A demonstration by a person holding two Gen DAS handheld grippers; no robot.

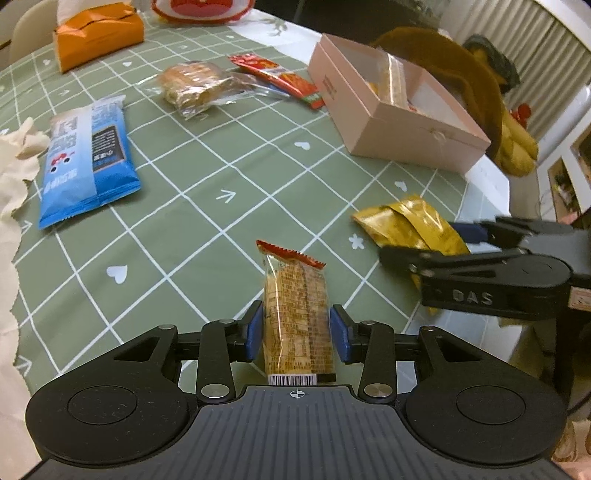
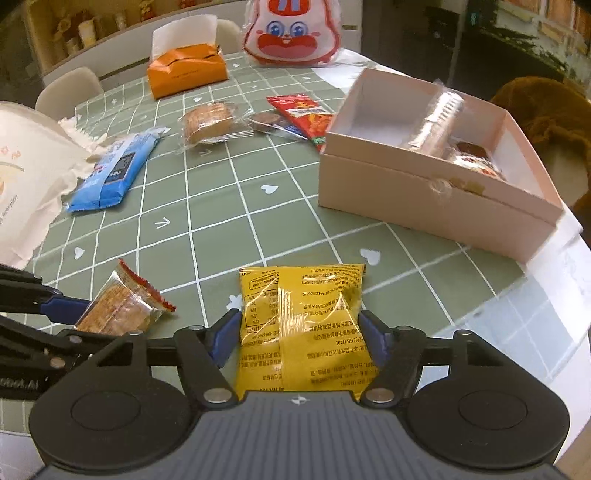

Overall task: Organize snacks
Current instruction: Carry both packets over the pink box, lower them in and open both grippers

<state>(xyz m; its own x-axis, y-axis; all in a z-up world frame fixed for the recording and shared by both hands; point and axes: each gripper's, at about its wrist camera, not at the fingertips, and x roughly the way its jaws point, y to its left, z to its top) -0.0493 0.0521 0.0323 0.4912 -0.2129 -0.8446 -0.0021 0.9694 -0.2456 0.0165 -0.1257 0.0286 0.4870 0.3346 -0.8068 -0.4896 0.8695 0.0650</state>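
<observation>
My left gripper (image 1: 296, 331) is shut on a clear cracker pack with a red end (image 1: 295, 314), held over the green checked tablecloth (image 1: 207, 206); it also shows in the right wrist view (image 2: 122, 306). My right gripper (image 2: 300, 338) is shut on a yellow snack pack (image 2: 303, 325), which shows gold in the left wrist view (image 1: 410, 225). The pink open box (image 2: 417, 192) sits ahead right and holds a clear-wrapped snack (image 2: 439, 122) and a red-wrapped one (image 2: 476, 162). The box also shows in the left wrist view (image 1: 373, 122).
On the cloth lie a blue pack (image 2: 114, 173), a clear-wrapped cake (image 2: 210, 123), a small dark wrapped snack (image 2: 266, 122) and a red pack (image 2: 306, 114). An orange tissue box (image 2: 186, 72), a rabbit bag (image 2: 291, 33), a white bag (image 2: 26, 170) and a brown plush (image 2: 546, 118) surround them.
</observation>
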